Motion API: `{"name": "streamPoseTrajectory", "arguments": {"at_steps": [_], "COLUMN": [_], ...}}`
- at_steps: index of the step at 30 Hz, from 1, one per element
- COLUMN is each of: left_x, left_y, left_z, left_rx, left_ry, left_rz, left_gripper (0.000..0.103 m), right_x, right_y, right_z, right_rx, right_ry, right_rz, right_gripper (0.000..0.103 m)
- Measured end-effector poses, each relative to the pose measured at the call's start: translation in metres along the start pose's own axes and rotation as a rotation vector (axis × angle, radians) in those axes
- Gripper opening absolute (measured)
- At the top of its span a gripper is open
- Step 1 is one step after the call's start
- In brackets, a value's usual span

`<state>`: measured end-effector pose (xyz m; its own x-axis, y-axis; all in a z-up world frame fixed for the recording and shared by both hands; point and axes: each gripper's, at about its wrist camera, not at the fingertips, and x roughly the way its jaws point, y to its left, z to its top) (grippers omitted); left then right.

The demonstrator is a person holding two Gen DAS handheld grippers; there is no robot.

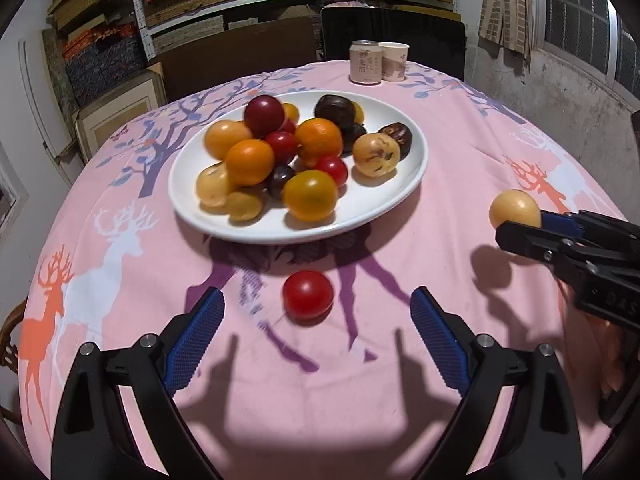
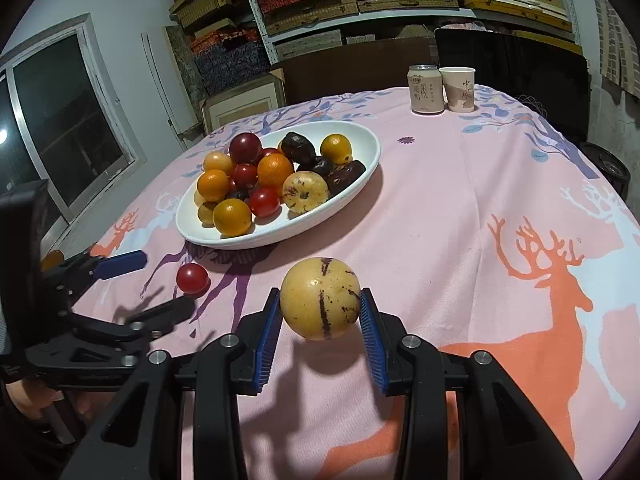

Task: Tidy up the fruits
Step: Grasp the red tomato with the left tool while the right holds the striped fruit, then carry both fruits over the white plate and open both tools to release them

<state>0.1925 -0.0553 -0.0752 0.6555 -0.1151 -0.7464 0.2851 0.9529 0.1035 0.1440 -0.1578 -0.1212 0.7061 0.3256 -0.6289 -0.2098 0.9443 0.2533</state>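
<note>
The right hand-held gripper (image 2: 320,316) grasps a yellow fruit (image 2: 320,304) above the table (image 2: 440,220), near its front edge. The left hand-held gripper (image 1: 316,312), released, straddles a tomato (image 1: 308,294); centring precedes closing.

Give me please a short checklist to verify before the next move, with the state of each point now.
1. Right gripper grips the yellow fruit with both pads: ok.
2. Yellow fruit is lifted off the tablecloth; its shadow lies apart below it: ok.
3. Left gripper is open, with the red tomato between its fingers, not yet pressed: ok.
4. White plate has bare space near its right rim: ok.
5. Can and paper cup stand far from both grippers: ok.
6. How firmly the yellow fruit is gripped: cannot tell.
</note>
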Motion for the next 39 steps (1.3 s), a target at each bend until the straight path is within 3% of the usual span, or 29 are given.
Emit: {"name": "streamPoseTrajectory", "arguments": {"at_steps": [1,3,6,11,16,19,24,28,32,39], "left_x": [0.003,0.012,0.018,0.012,0.016,0.022,0.025,0.023,0.018,-0.002], "left_y": [-0.003,-0.008,-0.011,0.005,0.009,-0.004,-0.007,-0.001,0.008,0.011], "left_z": [0.002,0.003,0.001,-0.003,-0.006,-0.006,-0.008,-0.009,-0.011,-0.013], "left_rx": [0.002,0.016,0.046,-0.009,0.001,0.074,0.109,0.084,0.036,0.015], "left_ry": [-0.007,-0.002,-0.013,-0.028,-0.003,0.020,0.041,0.046,0.047,-0.012], "left_rz": [0.004,-0.003,0.031,0.000,0.041,0.073,0.083,0.055,-0.002,0.011], "left_gripper": [0.084,0.054,0.049,0.029,0.030,0.043,0.044,0.029,0.029,0.029], "right_x": [-0.001,-0.004,-0.006,-0.004,-0.003,-0.003,-0.004,-0.003,-0.002,-0.003], "right_y": [0.000,0.002,0.002,-0.003,0.000,0.000,-0.002,-0.004,-0.008,-0.009], "right_z": [0.000,-0.001,-0.001,-0.001,-0.001,-0.001,-0.002,-0.001,-0.002,-0.002], "right_rx": [-0.003,-0.017,-0.022,0.000,-0.010,-0.008,0.000,0.013,0.036,0.041], "right_ry": [-0.006,-0.018,-0.024,-0.010,-0.004,-0.008,-0.012,-0.005,-0.004,-0.008], "right_rz": [0.001,0.004,0.011,0.026,0.021,0.020,0.021,0.031,0.048,0.061], "right_gripper": [0.039,0.039,0.039,0.039,0.039,0.039,0.039,0.039,0.039,0.039]}}
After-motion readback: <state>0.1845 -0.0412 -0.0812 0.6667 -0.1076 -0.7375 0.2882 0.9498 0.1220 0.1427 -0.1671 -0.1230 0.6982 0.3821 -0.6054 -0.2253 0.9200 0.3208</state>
